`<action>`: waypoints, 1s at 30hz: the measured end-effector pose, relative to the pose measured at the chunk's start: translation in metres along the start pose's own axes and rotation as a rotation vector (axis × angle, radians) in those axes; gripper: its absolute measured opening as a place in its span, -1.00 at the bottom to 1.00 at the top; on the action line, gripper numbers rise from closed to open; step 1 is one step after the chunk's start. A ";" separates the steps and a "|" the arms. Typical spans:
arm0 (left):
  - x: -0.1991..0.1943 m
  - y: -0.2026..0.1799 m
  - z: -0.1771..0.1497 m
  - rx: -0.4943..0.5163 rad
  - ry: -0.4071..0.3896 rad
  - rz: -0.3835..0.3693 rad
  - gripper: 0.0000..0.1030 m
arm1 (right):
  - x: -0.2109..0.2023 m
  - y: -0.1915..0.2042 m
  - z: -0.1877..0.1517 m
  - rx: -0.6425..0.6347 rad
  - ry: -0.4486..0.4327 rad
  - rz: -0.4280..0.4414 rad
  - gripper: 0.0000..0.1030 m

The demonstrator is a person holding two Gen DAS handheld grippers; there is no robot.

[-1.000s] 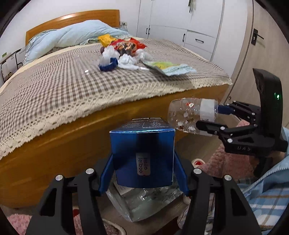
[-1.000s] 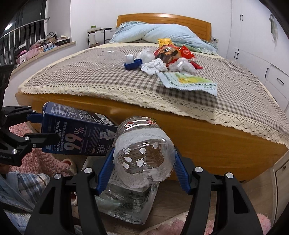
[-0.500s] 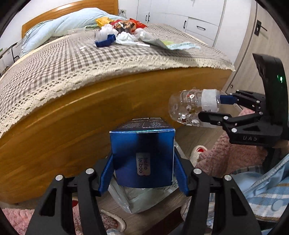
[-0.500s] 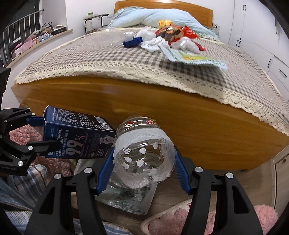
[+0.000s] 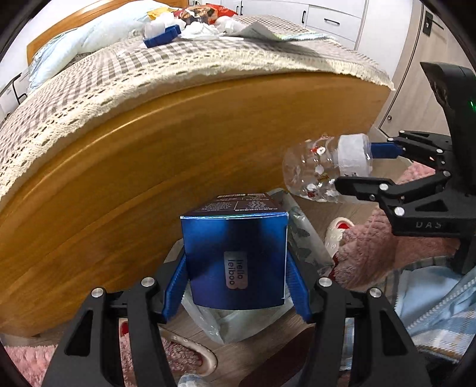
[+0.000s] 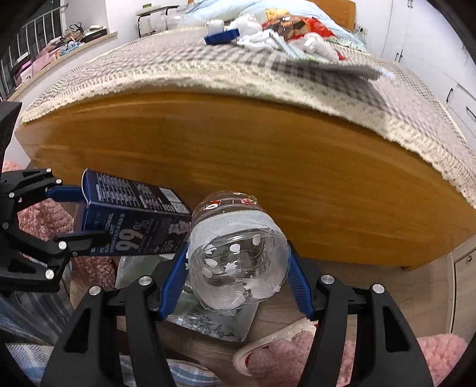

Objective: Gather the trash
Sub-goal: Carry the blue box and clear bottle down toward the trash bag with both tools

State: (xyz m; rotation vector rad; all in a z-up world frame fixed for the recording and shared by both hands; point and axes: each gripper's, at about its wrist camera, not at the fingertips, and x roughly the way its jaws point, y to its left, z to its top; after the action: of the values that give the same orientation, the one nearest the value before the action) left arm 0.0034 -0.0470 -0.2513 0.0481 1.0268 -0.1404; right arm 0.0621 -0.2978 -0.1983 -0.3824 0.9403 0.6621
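Trash was in both claws when I looked. On the left, my left gripper had its blue pads closed against the two sides of a dark blue rectangular cardboard box, holding it end-on to its camera; in the right wrist view the same box lay tilted, its far end touching the bottle. Below the box sat a translucent plastic bag with a printed pattern, on the wooden floor close to the honey-coloured wooden bed frame.

To the right, my right gripper was clamped on a clear plastic bottle with a white label band and small red-and-white figures, fingers pressing either side of its base. From the left camera that bottle hung level in the air, pointing left toward the bed frame, above and to the right of the bag.

Near the bag lay fluffy pink slippers. A light blue plaid sleeve showed at the near right.

Far off, on the grey-and-cream checked bedspread, more rubbish remained: a blue flat piece, crumpled white tissues and a red snack wrapper.
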 end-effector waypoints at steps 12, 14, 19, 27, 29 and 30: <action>0.028 -0.006 0.004 0.041 0.049 0.066 0.10 | 0.019 -0.004 -0.013 0.037 0.079 0.012 0.18; 0.030 -0.006 0.002 0.047 0.058 0.079 0.10 | 0.024 -0.005 -0.015 0.040 0.092 0.013 0.18; 0.039 -0.004 -0.002 0.055 0.090 0.058 0.10 | 0.043 -0.009 -0.014 0.070 0.154 0.056 0.18; 0.059 -0.010 -0.006 0.100 0.162 0.048 0.11 | 0.062 -0.021 -0.018 0.114 0.234 0.083 0.18; 0.060 -0.013 -0.005 0.123 0.169 0.043 0.10 | 0.067 -0.028 -0.022 0.119 0.253 0.085 0.18; 0.061 -0.014 -0.007 0.135 0.173 0.040 0.10 | 0.070 -0.030 -0.023 0.122 0.264 0.083 0.18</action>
State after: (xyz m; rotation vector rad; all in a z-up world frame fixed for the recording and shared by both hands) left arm 0.0272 -0.0661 -0.3068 0.2068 1.1869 -0.1708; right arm 0.0973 -0.3088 -0.2685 -0.3286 1.2468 0.6359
